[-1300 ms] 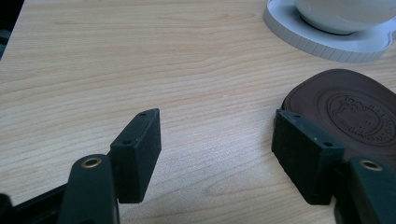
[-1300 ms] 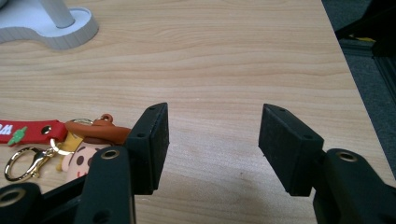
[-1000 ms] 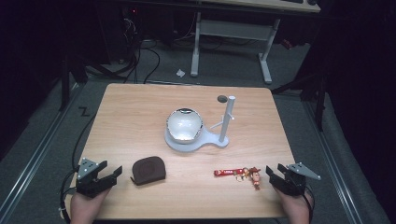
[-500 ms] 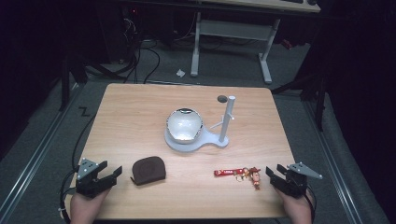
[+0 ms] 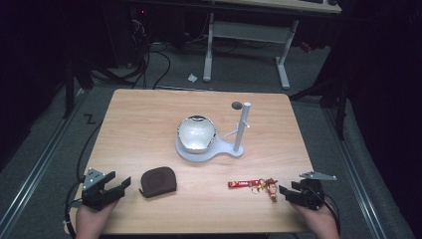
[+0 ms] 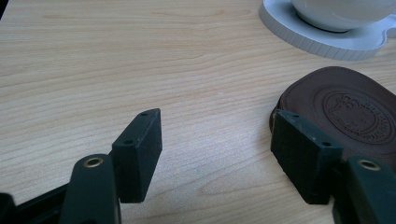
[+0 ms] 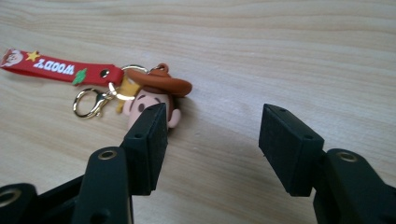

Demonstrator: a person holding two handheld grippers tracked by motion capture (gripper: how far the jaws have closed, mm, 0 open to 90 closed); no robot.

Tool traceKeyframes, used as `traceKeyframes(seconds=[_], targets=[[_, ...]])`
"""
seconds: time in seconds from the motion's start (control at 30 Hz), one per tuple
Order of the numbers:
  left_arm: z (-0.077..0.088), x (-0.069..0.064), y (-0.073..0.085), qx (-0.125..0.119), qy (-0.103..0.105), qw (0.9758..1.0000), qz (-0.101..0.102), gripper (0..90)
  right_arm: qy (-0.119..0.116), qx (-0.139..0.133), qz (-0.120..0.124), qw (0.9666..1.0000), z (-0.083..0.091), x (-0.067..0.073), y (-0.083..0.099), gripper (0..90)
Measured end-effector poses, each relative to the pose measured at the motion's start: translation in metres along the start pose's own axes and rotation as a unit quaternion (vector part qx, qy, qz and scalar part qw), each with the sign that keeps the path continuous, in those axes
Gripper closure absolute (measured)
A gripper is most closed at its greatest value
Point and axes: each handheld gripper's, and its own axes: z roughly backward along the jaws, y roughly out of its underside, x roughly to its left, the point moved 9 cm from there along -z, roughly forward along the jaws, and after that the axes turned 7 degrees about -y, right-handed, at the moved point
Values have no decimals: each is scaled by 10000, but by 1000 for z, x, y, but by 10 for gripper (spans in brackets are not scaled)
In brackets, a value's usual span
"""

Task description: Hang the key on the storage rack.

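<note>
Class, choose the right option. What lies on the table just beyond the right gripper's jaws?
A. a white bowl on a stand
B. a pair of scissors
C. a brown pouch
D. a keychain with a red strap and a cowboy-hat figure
D: the right gripper stands open, and the keychain lies just past its left jaw, red strap trailing away.
</note>
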Motion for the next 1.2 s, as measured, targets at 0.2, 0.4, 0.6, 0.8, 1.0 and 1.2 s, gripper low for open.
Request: traceKeyframes(seconds=[0.2,0.4,0.6,0.8,1.0,1.2], targets=[[0,1,1,5,36,10000,24,342,-83,447,-8,9990,-3,6,5,412],[1,0,1,23,63,10000,24,342,-125,857,130,9962,-4,12,4,411],[0,-1,2,54,87,9999,1,343,-85,1277,331,9912,-2,18,1,399],[-1,-2,4,98,113,9999,2,342,30,1692,565,9840,1,23,-2,387],[-1,-1,3,109,121,9999,-12,342,69,2167,590,9744,1,24,-5,451],[-1,0,4,113,121,9999,2,343,-91,2209,392,9745,-4,27,-18,514]])
